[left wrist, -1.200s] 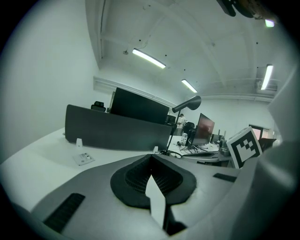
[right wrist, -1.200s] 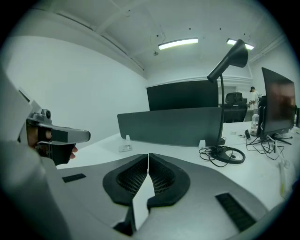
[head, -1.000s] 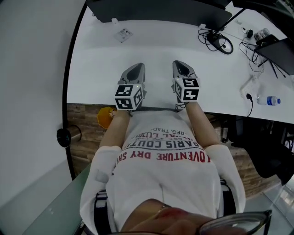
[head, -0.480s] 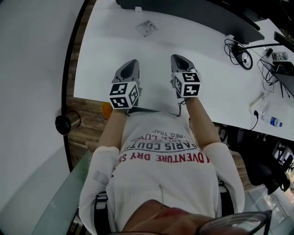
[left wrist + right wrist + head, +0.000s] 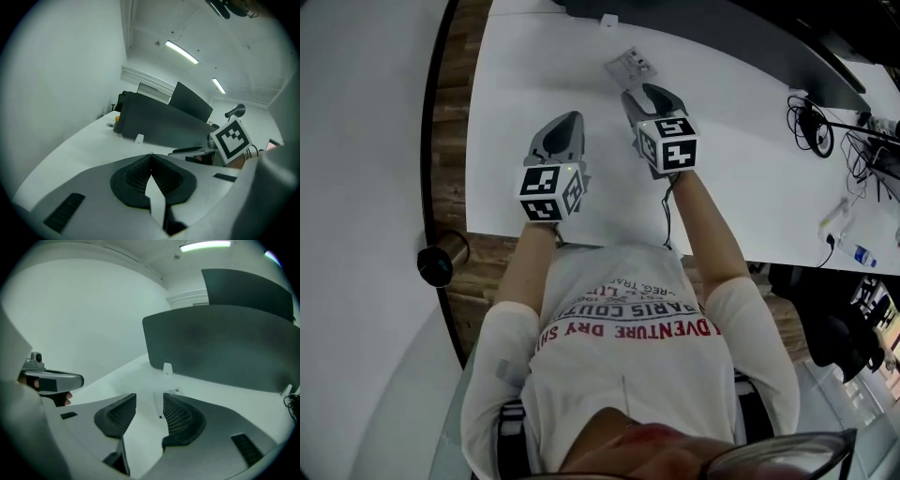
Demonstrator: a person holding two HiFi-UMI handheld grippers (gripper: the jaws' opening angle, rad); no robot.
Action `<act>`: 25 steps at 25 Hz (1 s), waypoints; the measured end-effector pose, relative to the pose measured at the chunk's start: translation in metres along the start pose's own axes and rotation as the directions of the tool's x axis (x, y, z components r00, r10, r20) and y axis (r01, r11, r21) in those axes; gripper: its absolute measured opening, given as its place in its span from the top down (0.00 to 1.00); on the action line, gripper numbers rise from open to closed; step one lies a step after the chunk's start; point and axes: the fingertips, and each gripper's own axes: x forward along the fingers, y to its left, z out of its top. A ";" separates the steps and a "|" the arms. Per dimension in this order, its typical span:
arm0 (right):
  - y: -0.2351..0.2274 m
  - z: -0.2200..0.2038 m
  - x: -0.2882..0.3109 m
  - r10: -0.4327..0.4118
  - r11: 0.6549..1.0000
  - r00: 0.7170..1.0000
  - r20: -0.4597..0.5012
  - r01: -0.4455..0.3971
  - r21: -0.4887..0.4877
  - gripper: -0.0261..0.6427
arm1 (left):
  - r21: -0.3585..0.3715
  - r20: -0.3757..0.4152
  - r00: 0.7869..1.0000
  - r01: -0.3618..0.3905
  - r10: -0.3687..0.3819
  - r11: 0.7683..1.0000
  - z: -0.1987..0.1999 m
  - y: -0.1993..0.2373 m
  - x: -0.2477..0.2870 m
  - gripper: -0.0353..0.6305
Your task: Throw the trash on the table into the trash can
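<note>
A small flat white wrapper (image 5: pixel 631 64) lies on the white table (image 5: pixel 750 178) near its far side. My right gripper (image 5: pixel 641 93) reaches toward it, fingertips just short of it. Its jaws have just been opening and stand open with nothing pressed between them. In the right gripper view the wrapper (image 5: pixel 160 401) lies on the table in the gap ahead of the right gripper (image 5: pixel 150 398). My left gripper (image 5: pixel 565 123) hovers further back to the left, shut and empty; its closed tips (image 5: pixel 150 155) show in the left gripper view.
A dark panel (image 5: pixel 722 28) runs along the table's back, with a small white tag (image 5: pixel 607 19) before it. Cables (image 5: pixel 811 122) and a bottle (image 5: pixel 858 251) lie at the right. A dark round canister (image 5: pixel 441 262) stands on the floor at the left.
Both grippers have moved forward over the table toward the wrapper, the right one further. The right jaws have opened. The left jaws stay shut.
</note>
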 end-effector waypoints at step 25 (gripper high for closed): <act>-0.017 -0.037 0.116 -0.006 0.998 0.966 -0.258 -0.011 -0.067 0.91 | -0.069 -0.104 0.993 0.044 -0.051 0.997 -0.032 0.046 0.055 0.91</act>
